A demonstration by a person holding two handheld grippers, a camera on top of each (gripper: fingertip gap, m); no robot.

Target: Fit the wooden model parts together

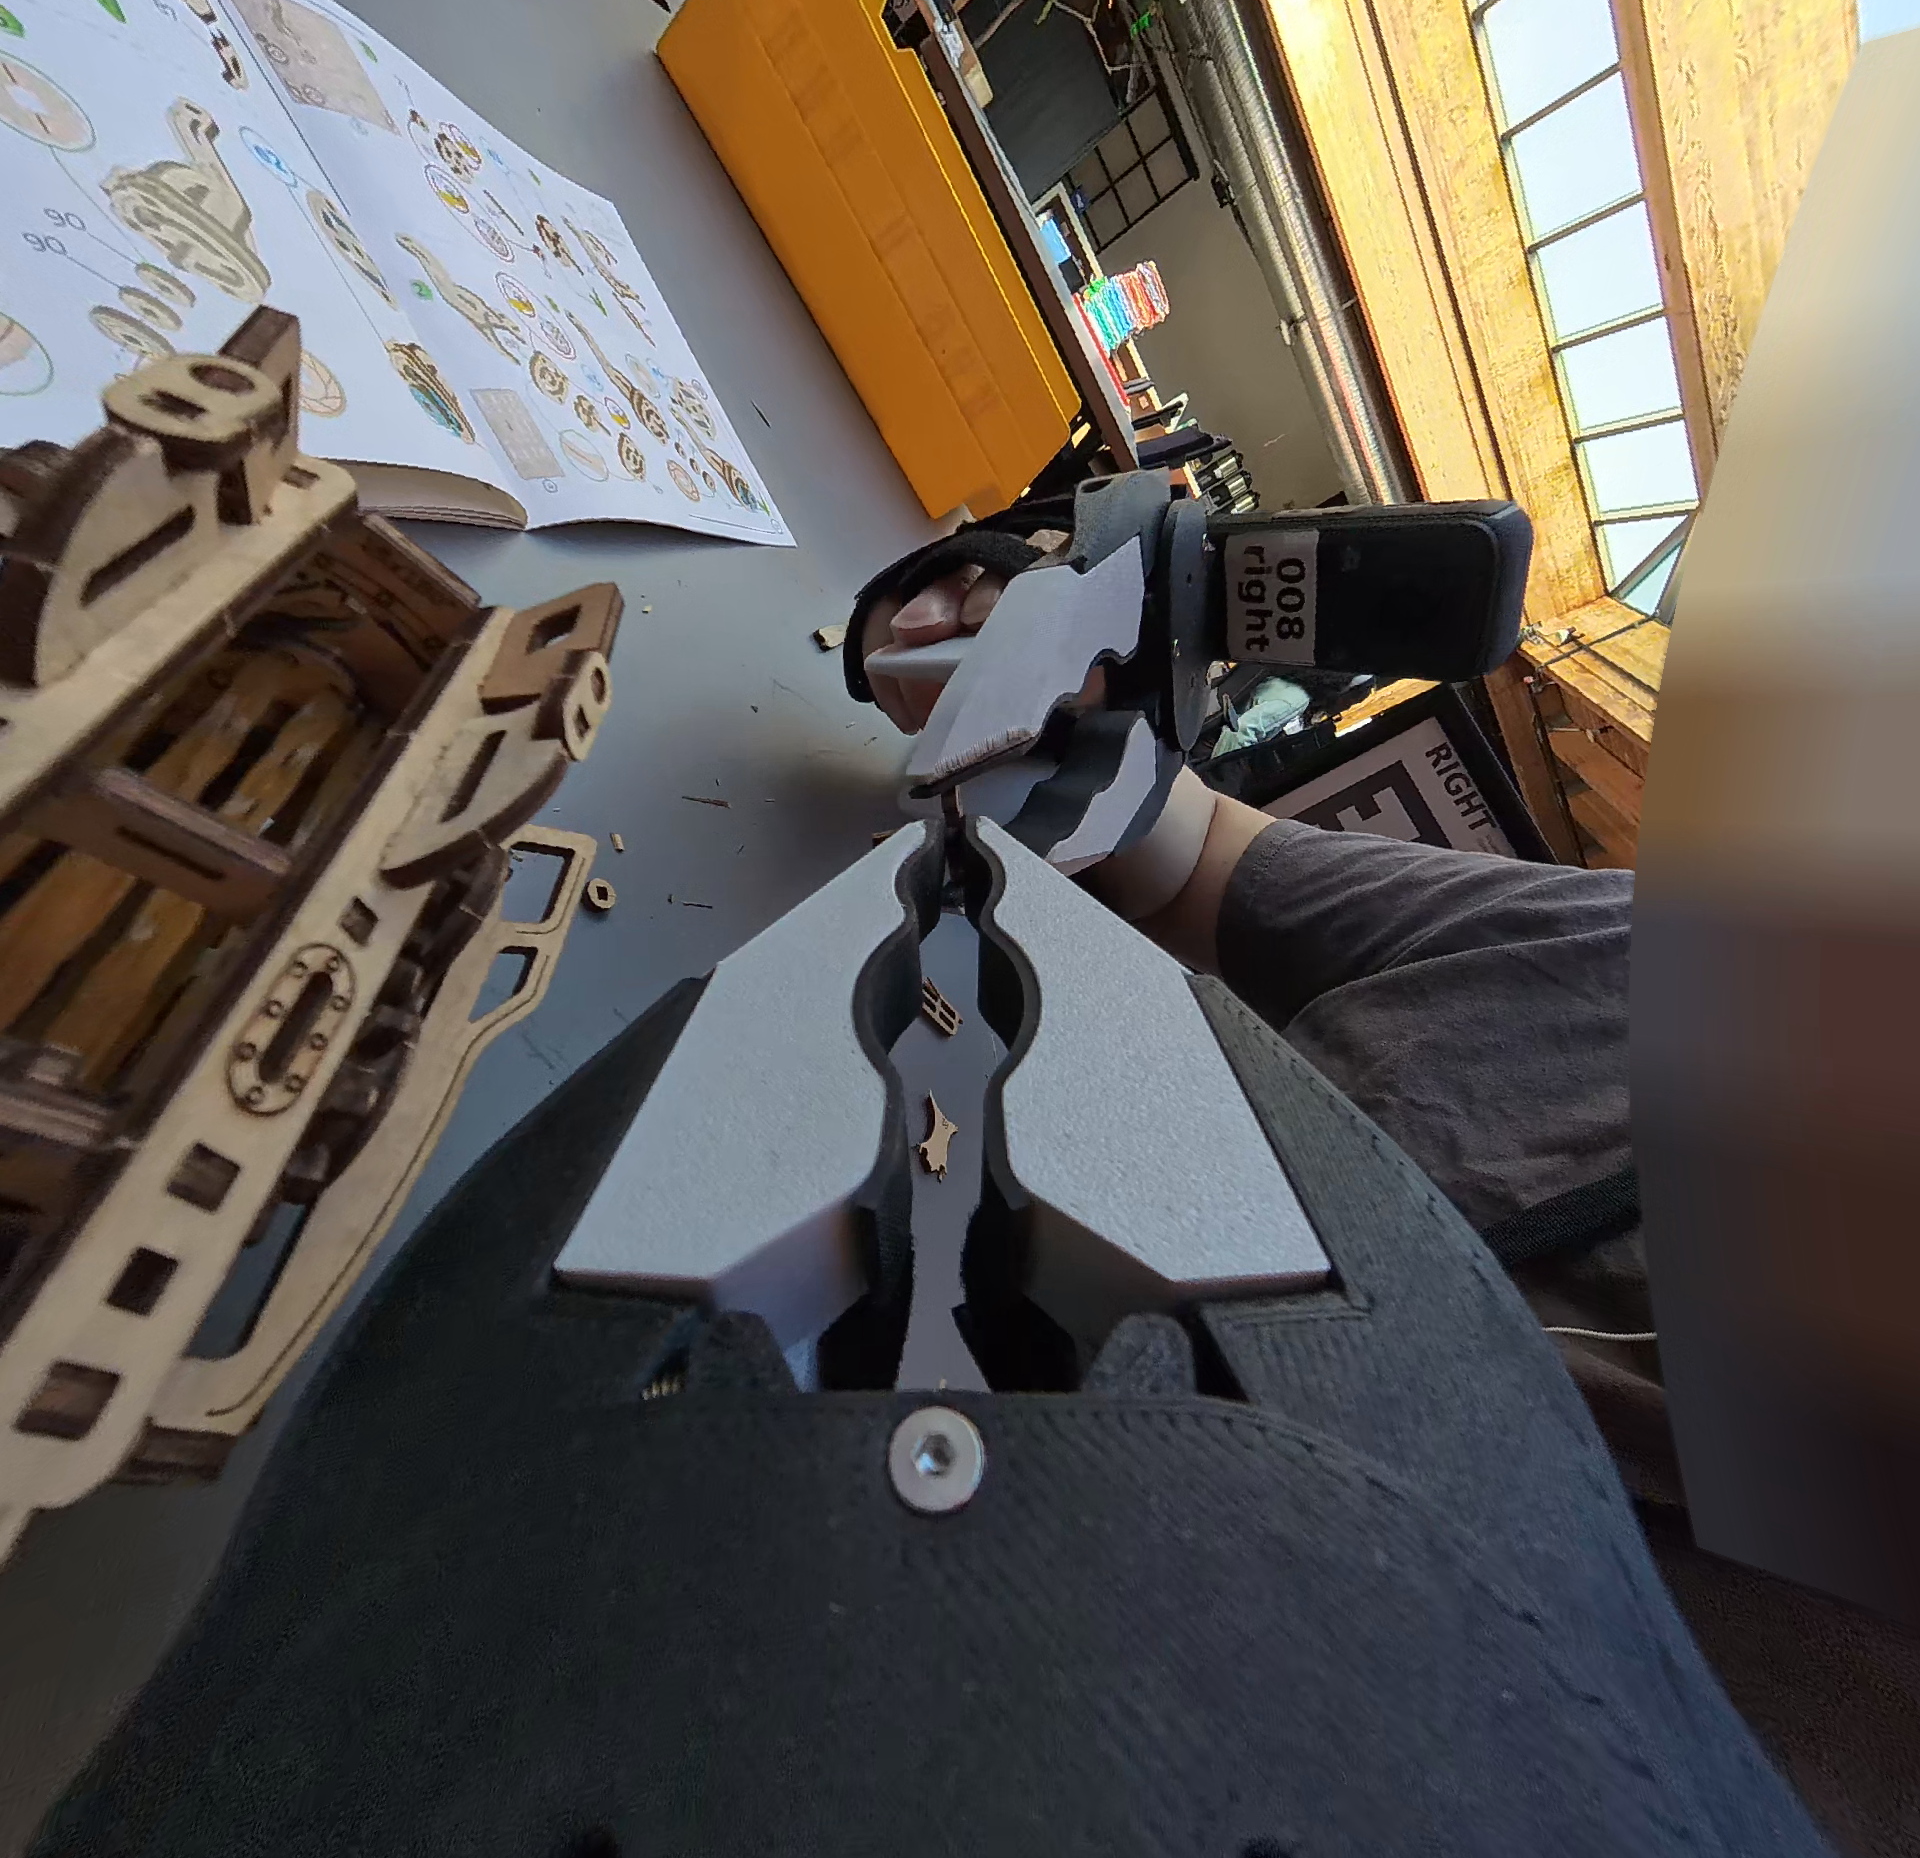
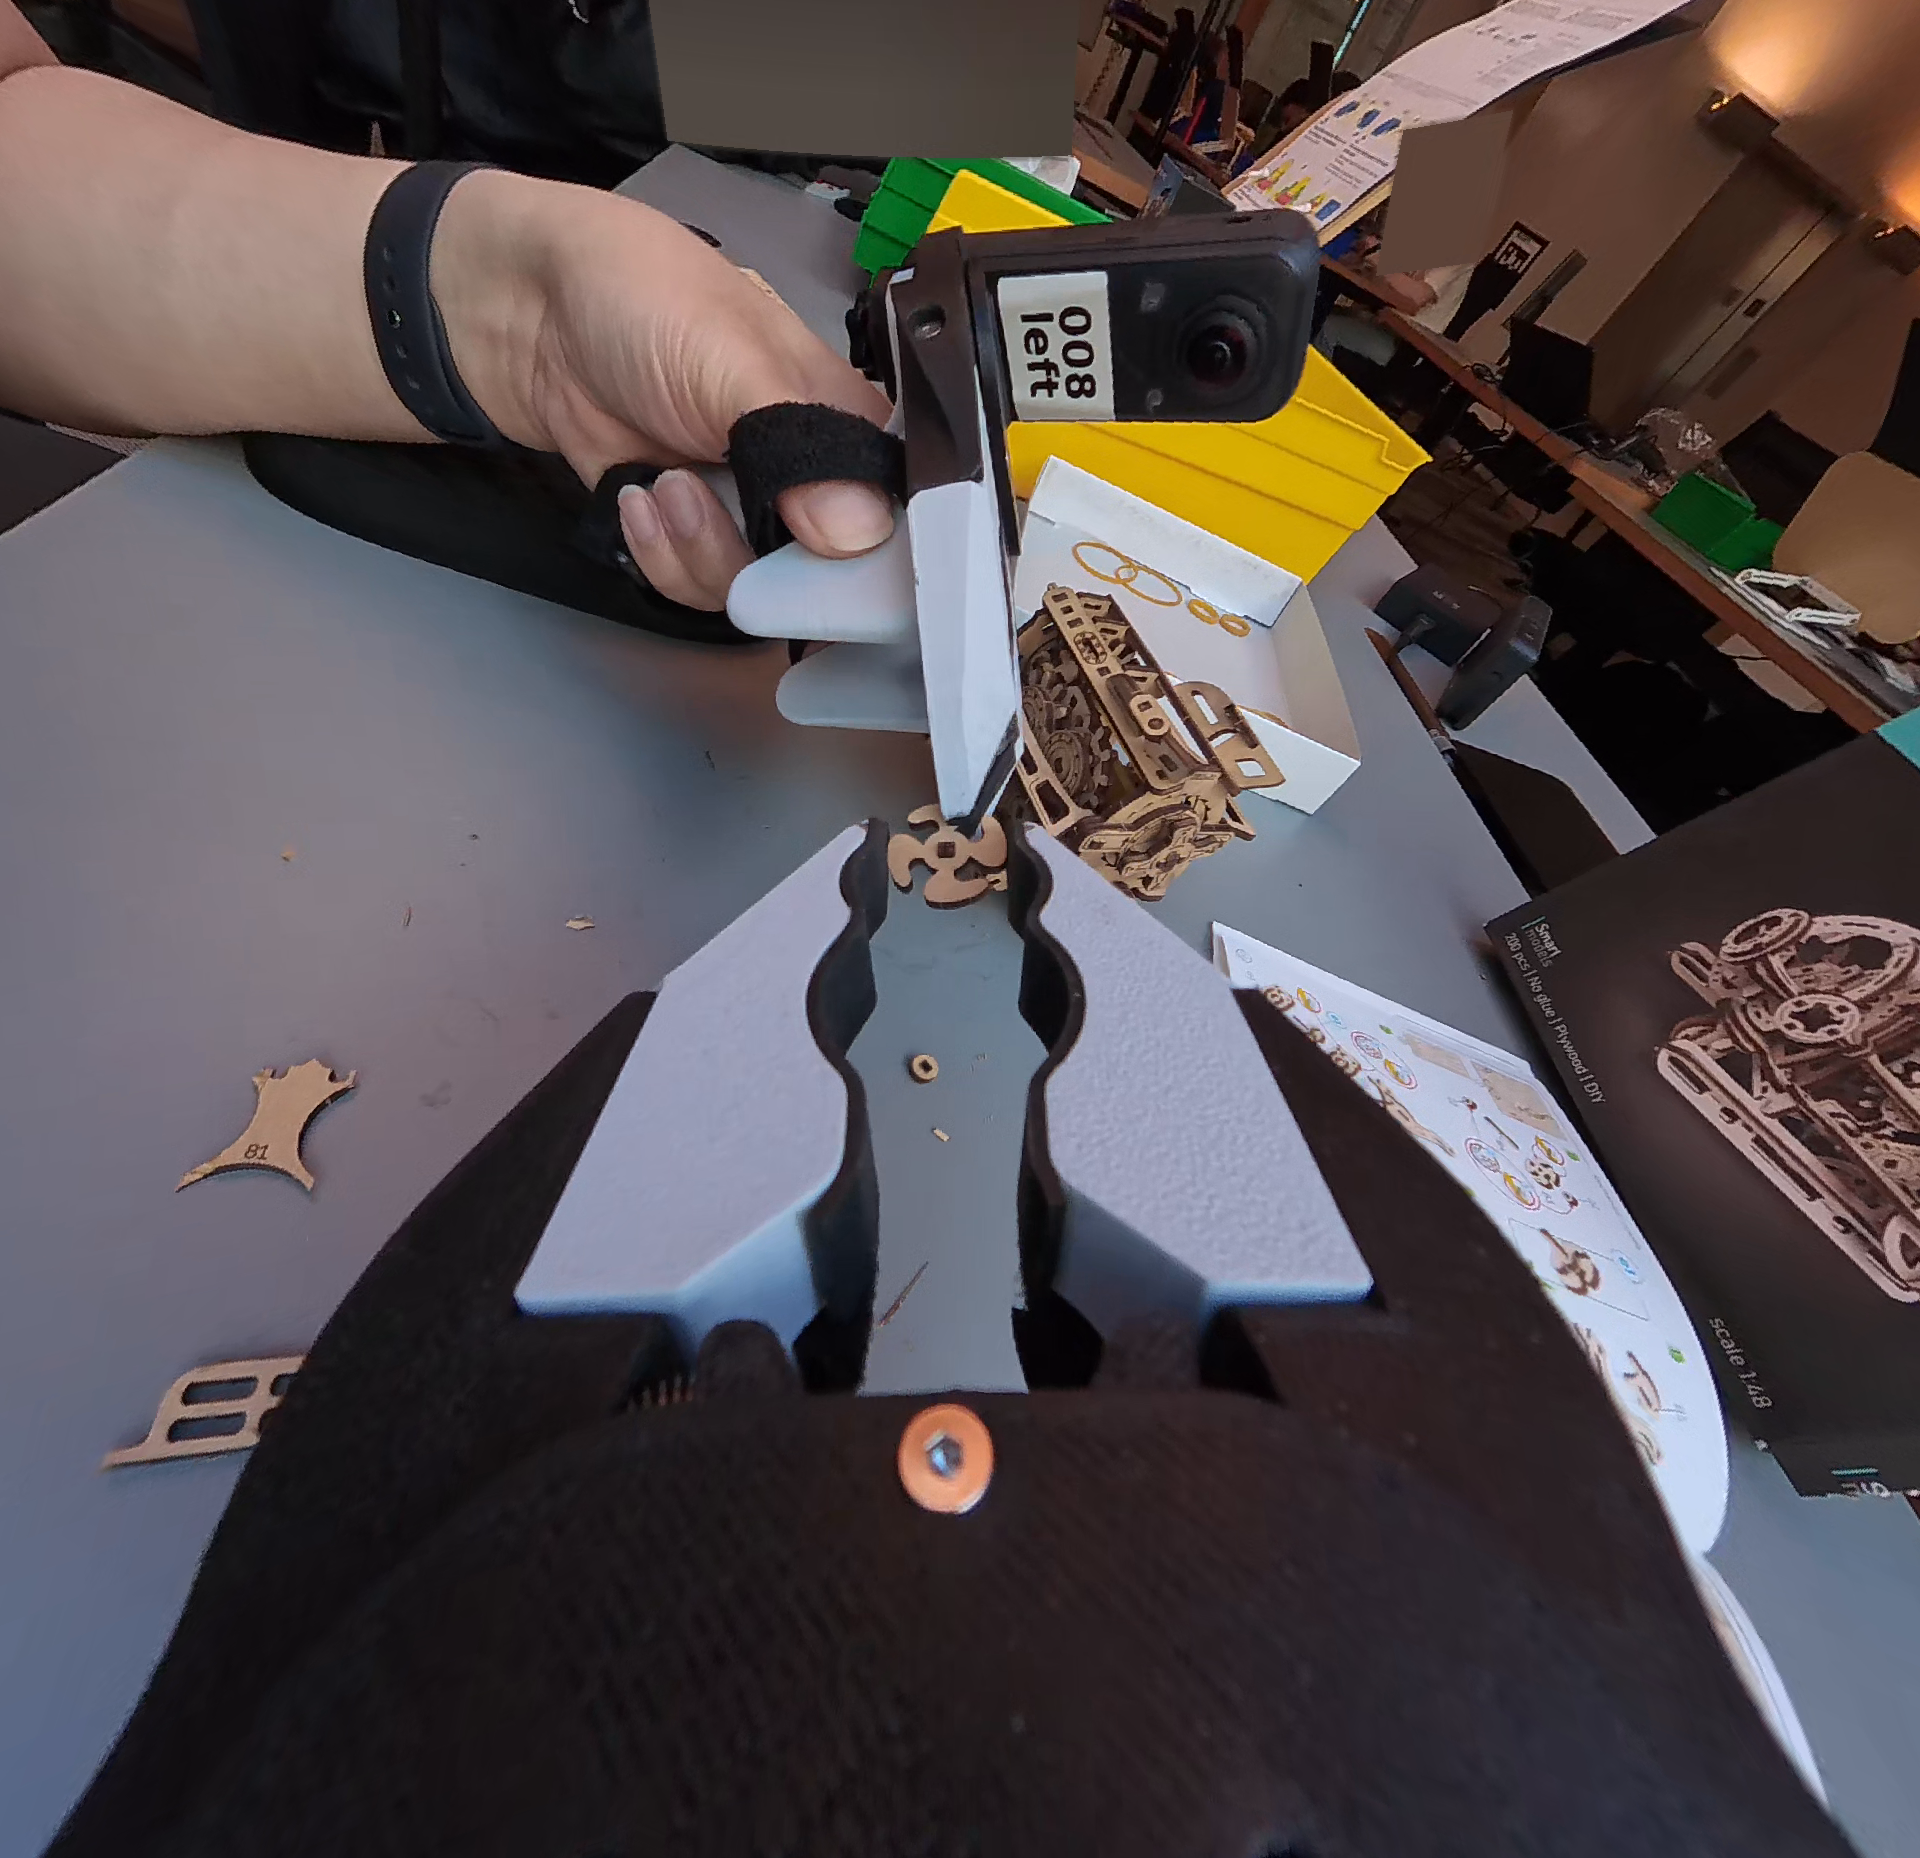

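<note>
My right gripper (image 2: 948,844) is shut on a small fan-shaped wooden disc (image 2: 940,863), holding it by its rim just above the grey table. In the left wrist view the right gripper (image 1: 961,769) shows the disc edge-on. My left gripper (image 1: 951,838) is shut on a small dark pin (image 1: 948,858). It comes down from above (image 2: 971,821) with its tips at the disc's square centre hole. The large wooden model (image 1: 208,769) stands to the left, and also behind the disc in the right wrist view (image 2: 1132,769).
An open instruction booklet (image 1: 416,250) (image 2: 1455,1185), a yellow bin (image 1: 883,229) (image 2: 1247,458), a white box tray (image 2: 1288,655) and a black box (image 2: 1766,1081) are around. Loose wooden offcuts (image 2: 270,1122) (image 2: 197,1413) and a tiny washer (image 2: 922,1067) lie on the table. The tips of both grippers are at nearly the same place.
</note>
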